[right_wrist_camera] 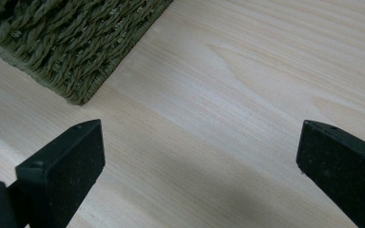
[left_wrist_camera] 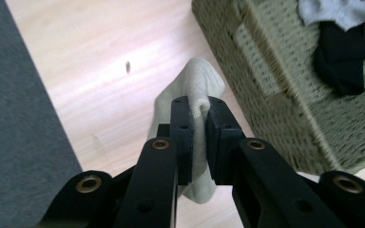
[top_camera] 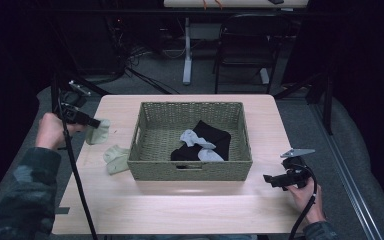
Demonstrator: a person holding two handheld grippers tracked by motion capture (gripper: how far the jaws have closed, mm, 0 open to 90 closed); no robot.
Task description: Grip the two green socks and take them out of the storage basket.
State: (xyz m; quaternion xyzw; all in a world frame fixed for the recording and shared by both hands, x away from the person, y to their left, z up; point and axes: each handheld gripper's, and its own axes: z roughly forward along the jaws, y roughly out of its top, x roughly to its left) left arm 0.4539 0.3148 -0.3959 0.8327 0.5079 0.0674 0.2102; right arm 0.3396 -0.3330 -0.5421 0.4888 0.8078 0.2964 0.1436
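**Pale sock pinched aloft beside a woven basket**

At the left edge of the worktop (top_camera: pixel 190 200), the fingers (left_wrist_camera: pixel 183 137) of the left gripper (left_wrist_camera: pixel 198 111) are pressed together on a fold of a pale green sock (left_wrist_camera: pixel 197 78), which hangs free below the pinch, lifted clear of the wood. Just beyond it stands the woven basket (top_camera: pixel 195 170), its left wall near the dangling cloth. A second pale green sock (top_camera: pixel 116 158) lies crumpled on the worktop, touching or almost touching the basket's near left corner. Inside the basket, toward its right half, rest a grey sock (top_camera: pixel 197 142) and a dark garment (top_camera: pixel 215 135), the grey piece draped over the black.

On the far side, the right gripper (top_camera: pixel 275 180) hovers low over bare wood near the basket's right front corner, its fingers (right_wrist_camera: pixel 66 156) spread wide and holding nothing.

The grip on the sock looks shallow: only a narrow ridge of fabric sits between the pads, close to their tips. A quick swing toward the basket could likely tug that ridge loose and drop the sock short, onto the worktop or over the rim. The hanging toe may also catch on the rough weave of the wall if it is carried across too low, dragging the cloth out of the pinch or nudging the basket sideways.
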